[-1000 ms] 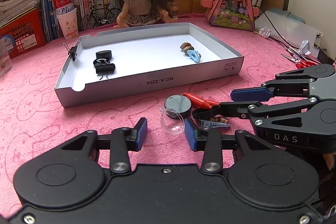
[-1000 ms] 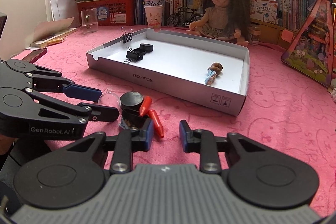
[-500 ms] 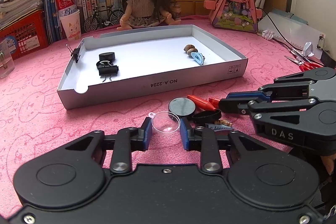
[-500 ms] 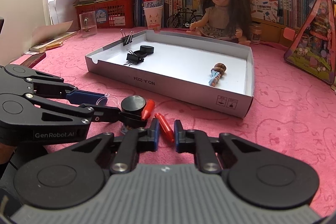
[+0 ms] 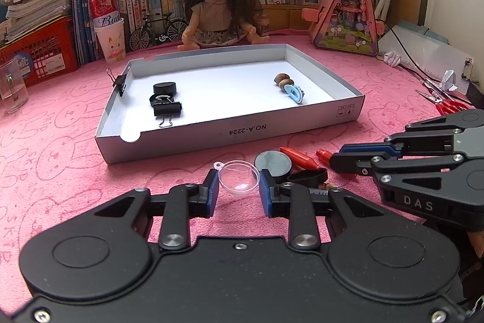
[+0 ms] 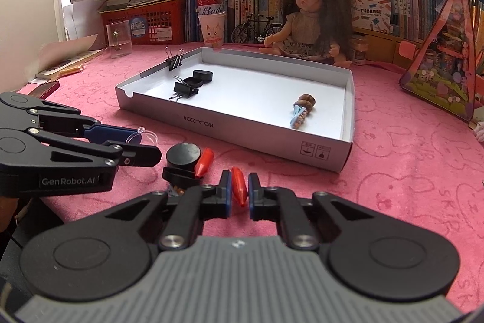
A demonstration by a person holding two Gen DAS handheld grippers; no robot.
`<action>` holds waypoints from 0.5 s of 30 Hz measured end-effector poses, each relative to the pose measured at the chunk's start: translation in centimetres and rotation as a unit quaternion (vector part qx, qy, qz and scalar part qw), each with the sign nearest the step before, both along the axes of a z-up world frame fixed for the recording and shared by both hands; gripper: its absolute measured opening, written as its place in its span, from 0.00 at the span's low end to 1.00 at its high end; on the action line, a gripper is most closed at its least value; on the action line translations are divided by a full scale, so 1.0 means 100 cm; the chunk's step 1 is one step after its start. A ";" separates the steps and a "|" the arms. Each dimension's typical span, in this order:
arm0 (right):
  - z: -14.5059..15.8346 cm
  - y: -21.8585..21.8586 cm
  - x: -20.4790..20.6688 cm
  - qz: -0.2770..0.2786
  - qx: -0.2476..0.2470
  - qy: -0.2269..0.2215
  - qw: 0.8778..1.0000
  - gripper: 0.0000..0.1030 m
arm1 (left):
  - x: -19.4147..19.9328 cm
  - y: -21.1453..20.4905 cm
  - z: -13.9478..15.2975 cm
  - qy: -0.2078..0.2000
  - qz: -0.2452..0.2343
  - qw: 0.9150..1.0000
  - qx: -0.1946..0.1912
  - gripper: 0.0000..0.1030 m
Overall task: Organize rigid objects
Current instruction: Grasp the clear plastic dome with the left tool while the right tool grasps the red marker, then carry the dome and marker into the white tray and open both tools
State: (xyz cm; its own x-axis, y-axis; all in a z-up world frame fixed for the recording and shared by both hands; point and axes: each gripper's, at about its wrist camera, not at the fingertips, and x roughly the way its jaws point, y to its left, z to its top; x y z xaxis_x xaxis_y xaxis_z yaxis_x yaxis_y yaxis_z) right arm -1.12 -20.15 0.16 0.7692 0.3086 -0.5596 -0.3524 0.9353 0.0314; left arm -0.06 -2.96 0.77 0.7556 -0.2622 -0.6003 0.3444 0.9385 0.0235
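My left gripper (image 5: pixel 239 188) is shut on a clear plastic half-dome (image 5: pixel 239 177) and holds it just above the pink cloth. My right gripper (image 6: pixel 240 194) is shut on a red crayon-like piece (image 6: pixel 239 186). Between them lie a black disc (image 5: pixel 273 164), a second red piece (image 5: pixel 298 157) and a black ring (image 5: pixel 307 175). The white box lid (image 5: pixel 230 132) stands behind them. It holds a black binder clip (image 5: pixel 167 108), a black disc (image 5: pixel 164 87), a brown piece (image 5: pixel 282 79) and a blue clip (image 5: pixel 294 93). The right gripper shows in the left wrist view (image 5: pixel 341 164).
A doll (image 5: pixel 216 11) sits behind the box lid. A pink triangular toy house (image 5: pixel 348 17) stands at the back right. A cup (image 5: pixel 110 40), a red basket (image 5: pixel 36 53) and a glass (image 5: pixel 10 87) stand at the back left. Red scissors (image 5: pixel 447 106) lie at the right.
Both grippers have closed: the left on the clear half-dome, the right on the red piece. Both have risen slightly with them.
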 end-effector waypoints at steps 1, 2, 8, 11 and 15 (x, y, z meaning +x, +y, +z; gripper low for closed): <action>0.000 0.000 -0.001 0.002 -0.002 0.001 1.000 0.14 | 0.000 0.000 0.000 0.000 0.000 1.000 0.000 0.26; -0.001 0.000 -0.002 0.004 -0.005 0.002 1.000 0.15 | 0.000 0.000 0.000 0.000 0.000 1.000 0.000 0.26; -0.004 -0.003 0.000 -0.005 0.000 0.011 1.000 0.15 | 0.002 0.001 0.001 0.002 0.005 1.000 -0.004 0.26; -0.003 -0.001 0.000 -0.010 -0.004 0.006 1.000 0.13 | 0.003 0.003 0.003 0.000 0.010 1.000 -0.008 0.26; 0.001 -0.002 0.002 -0.026 -0.004 0.000 1.000 0.13 | 0.004 0.006 0.008 -0.007 0.018 1.000 -0.014 0.26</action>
